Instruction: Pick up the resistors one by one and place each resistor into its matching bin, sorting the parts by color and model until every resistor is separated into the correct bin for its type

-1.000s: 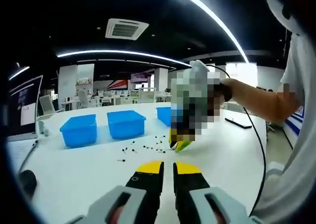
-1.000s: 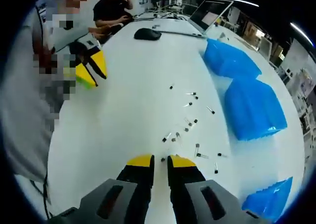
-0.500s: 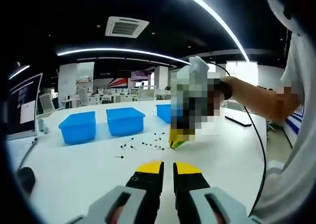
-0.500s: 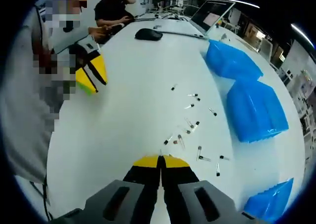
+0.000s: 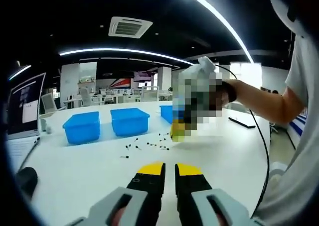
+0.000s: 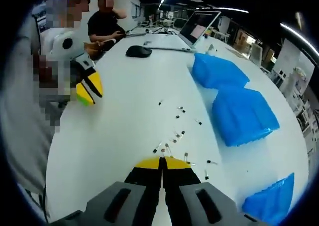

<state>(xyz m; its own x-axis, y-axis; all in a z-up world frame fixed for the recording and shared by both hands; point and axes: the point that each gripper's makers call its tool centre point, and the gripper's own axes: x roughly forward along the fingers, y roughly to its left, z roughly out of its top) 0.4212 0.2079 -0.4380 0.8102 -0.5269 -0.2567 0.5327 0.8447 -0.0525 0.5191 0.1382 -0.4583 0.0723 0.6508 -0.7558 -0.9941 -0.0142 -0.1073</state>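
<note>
Several small resistors (image 5: 149, 145) (image 6: 178, 120) lie scattered on the white table (image 5: 89, 166), in front of three blue bins (image 5: 81, 128) (image 5: 129, 121) (image 5: 167, 112). In the right gripper view the bins (image 6: 217, 71) (image 6: 241, 114) (image 6: 269, 201) run down the right side. My right gripper (image 6: 162, 160) is shut just above the near end of the scatter, a thin resistor lead poking from its tips. The left gripper view has that gripper (image 5: 178, 134) hanging over the resistors. My left gripper (image 5: 170, 169) hovers over bare table with its jaws slightly apart and nothing between them; it also appears as yellow fingers (image 6: 88, 88).
A laptop (image 6: 197, 29) and a black mouse (image 6: 135, 51) sit at the table's far end, and a person (image 6: 107, 22) is seated there. A cable (image 5: 262, 151) trails from the right gripper. A dark flat object (image 5: 241, 122) lies beyond it.
My right gripper went from open to shut at the near resistors and has since risen a little off the table. My left gripper has stayed as it was.
</note>
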